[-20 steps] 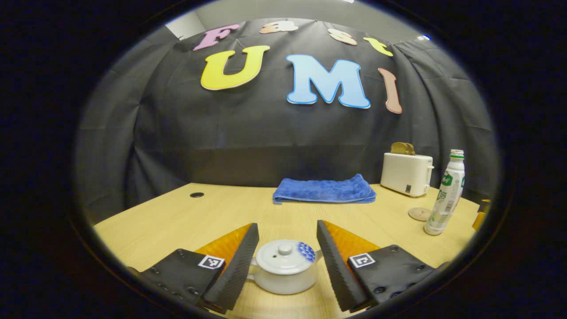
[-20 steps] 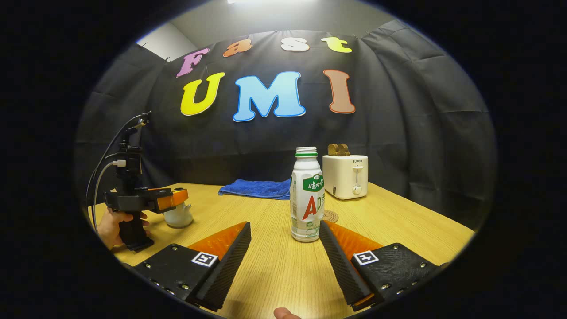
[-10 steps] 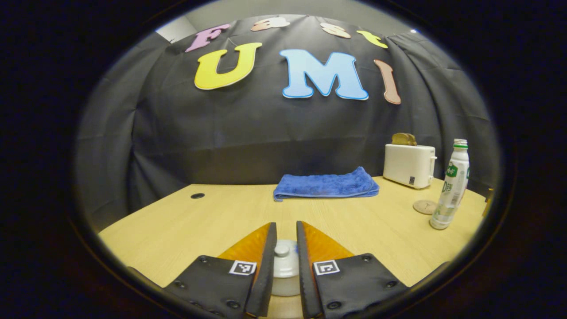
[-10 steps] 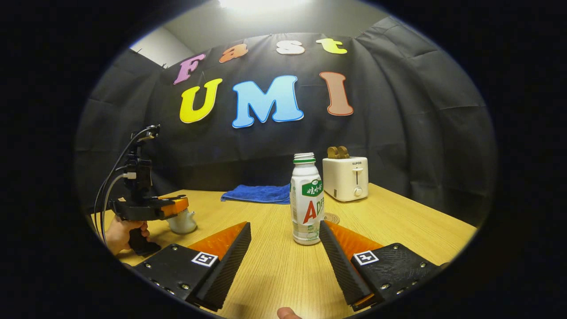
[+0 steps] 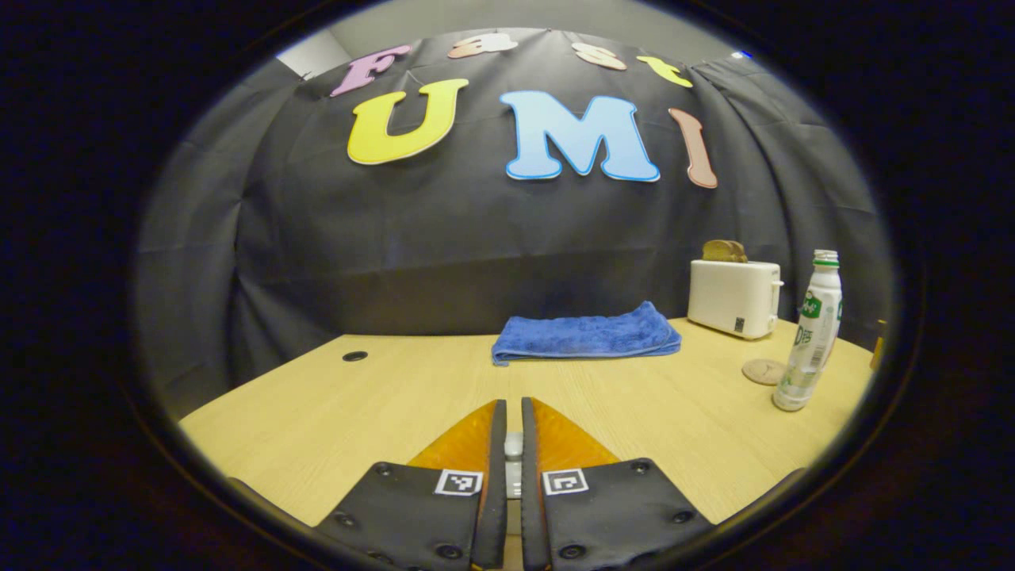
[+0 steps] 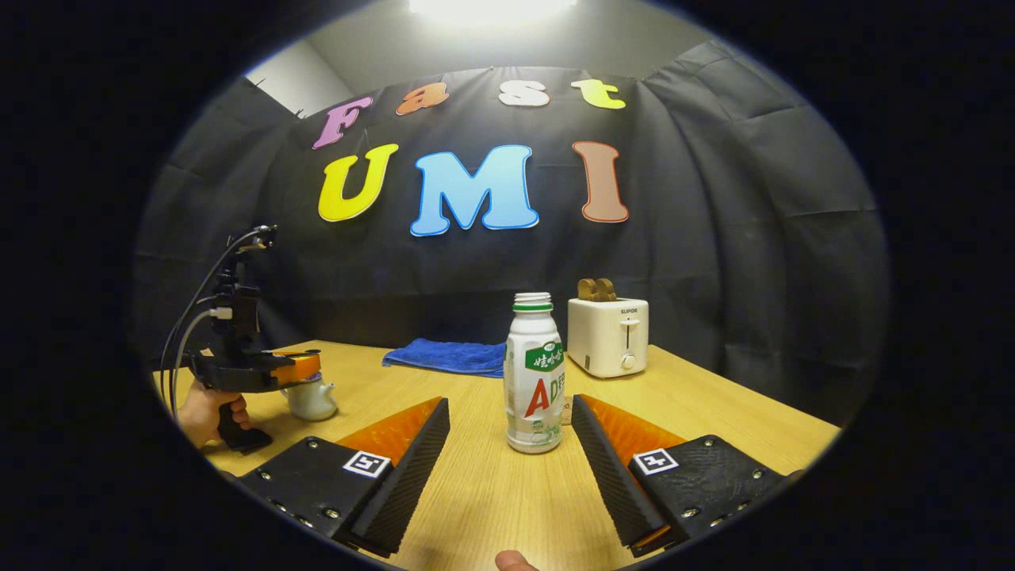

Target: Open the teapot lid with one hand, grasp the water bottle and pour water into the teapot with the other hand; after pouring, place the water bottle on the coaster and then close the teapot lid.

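A black cloth wall point(image 6: 714, 238) closes off the back of the booth, and in front of it spreads a light wooden counter point(image 5: 333, 396). The folded blue towel point(image 5: 585, 336) lies at the far edge of the counter, near the wall. To its right stands a cream-white toaster point(image 5: 733, 299) with brown slices standing up out of its slot.

In the right gripper view, the white plastic water bottle with a green neck ring and no cap point(image 6: 534, 373) stands upright on the counter, just ahead of the right claw point(image 6: 510, 440). That claw is spread wide, its two fingers apart on either side of the bottle's line and not touching it. In the left gripper view a round tan coaster point(image 5: 763, 371) lies flat just beside the bottle, on the toaster's side.

The small white ceramic teapot point(image 6: 311, 400) sits at the left side of the counter in the right gripper view, under the left claw point(image 6: 297, 368), which a person's hand point(image 6: 202, 412) holds by its grip. In the left gripper view that claw point(image 5: 507, 460) is clenched on the white knob of the teapot lid point(image 5: 513, 446), both fingers pressed against it.
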